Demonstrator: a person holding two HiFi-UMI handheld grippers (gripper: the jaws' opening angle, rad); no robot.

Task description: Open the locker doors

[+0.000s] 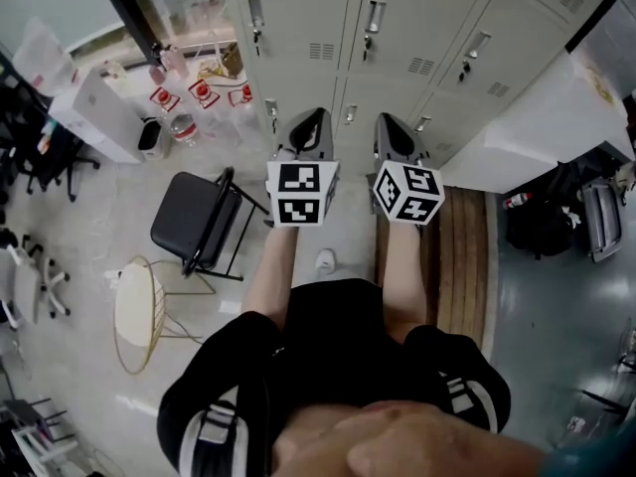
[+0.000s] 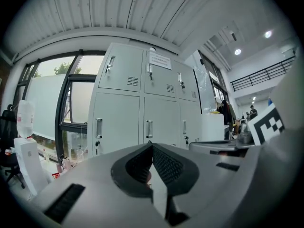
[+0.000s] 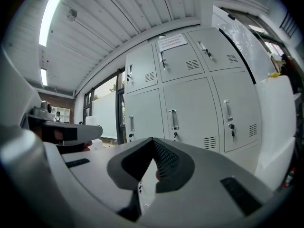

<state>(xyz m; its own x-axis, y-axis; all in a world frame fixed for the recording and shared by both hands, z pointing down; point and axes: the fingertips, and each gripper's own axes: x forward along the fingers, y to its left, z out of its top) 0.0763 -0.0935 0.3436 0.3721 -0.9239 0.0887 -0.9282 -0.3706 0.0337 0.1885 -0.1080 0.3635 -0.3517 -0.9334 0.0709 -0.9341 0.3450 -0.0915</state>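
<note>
Locker doors (image 1: 298,28): flat, pale-grey sheet metal; rectangular, with slotted vents and upright bar handles. All shut, ahead of both tongs and apart from them.
Left tongs (image 2: 152,145): ribbed black pads, closed tip to tip, empty.
Right tongs (image 3: 152,139): ribbed pads, likewise closed, empty.

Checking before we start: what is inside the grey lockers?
Every door of the lockers in view is shut, so only handles, vents and a paper notice on one upper door show. Any contents are covered.
</note>
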